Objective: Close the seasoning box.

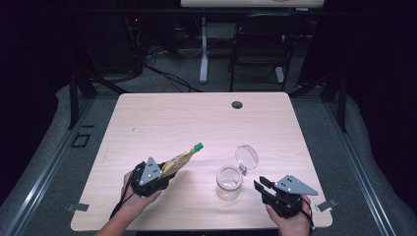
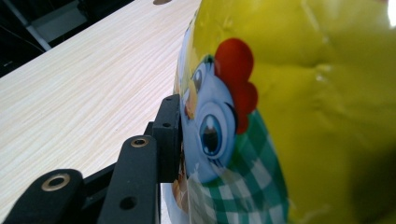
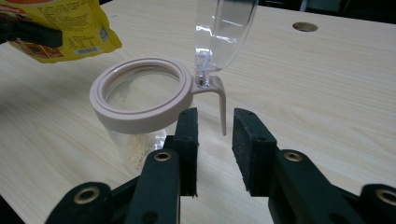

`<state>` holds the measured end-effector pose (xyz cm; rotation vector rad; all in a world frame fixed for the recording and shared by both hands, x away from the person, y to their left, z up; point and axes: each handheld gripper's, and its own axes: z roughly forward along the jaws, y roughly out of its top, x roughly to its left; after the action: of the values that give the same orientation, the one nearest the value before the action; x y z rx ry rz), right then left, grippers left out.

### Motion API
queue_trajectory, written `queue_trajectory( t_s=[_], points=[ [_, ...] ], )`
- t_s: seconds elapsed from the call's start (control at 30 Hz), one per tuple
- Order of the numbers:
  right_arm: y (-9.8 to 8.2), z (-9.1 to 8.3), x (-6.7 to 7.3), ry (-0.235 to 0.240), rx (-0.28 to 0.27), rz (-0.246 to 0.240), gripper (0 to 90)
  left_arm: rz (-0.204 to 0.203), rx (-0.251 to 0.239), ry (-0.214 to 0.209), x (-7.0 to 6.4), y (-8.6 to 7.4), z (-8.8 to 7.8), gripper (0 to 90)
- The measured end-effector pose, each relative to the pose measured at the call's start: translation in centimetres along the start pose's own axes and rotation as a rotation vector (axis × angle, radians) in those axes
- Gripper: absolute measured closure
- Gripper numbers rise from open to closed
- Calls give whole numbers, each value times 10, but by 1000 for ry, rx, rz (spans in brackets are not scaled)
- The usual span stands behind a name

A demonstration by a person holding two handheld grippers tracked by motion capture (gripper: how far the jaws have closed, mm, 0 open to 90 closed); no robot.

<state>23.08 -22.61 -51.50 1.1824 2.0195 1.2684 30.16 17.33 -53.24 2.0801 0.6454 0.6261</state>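
- Your left gripper (image 1: 158,173) clamps the pouch (image 1: 181,159) by its lower end; green cap (image 1: 198,146) points up and away, over the table (image 1: 162,118), left of the jar (image 1: 229,182).
- In the left gripper view a pad (image 2: 169,135) presses flat on the yellow film. Keep that grip, don't squeeze harder or the contents may spurt.
- The jar stands upright, near the front edge, lid (image 1: 246,157) flipped open on its hinge, mouth free.
- Your right gripper (image 1: 261,186) sits just right of the jar, jaws half apart, nothing between them; the hinge tab (image 3: 219,100) hangs just ahead of the gap.
- Likely step: steady the jar. Grip the body or rim, not the tab, which would probably tip it.
- Keep the lid back, clear of the pouring path.
- The cap looks on; it needs to come off before you tilt over the mouth.
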Motion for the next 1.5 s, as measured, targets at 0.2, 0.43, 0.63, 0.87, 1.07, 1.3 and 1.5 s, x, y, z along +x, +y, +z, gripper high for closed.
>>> queue_trajectory(
  t_s=[0.2,0.43,0.63,0.87,1.07,1.3,1.5],
  points=[
    [3,-2,6,11,-3,-22,743,51,14,22,-4,4,1,613],
    [3,-1,11,20,-1,-45,742,100,19,45,-10,7,2,613],
    [5,-1,15,31,-6,-59,744,151,31,74,-14,12,1,613],
    [7,0,19,51,-17,-72,745,190,44,95,-15,17,-1,613],
    [8,1,22,58,-22,-79,745,221,59,113,-15,20,-1,613],
    [9,1,22,61,-25,-80,743,251,68,134,-16,23,0,614],
    [8,3,22,61,-31,-80,742,286,79,153,-18,25,3,613]
  ],
)
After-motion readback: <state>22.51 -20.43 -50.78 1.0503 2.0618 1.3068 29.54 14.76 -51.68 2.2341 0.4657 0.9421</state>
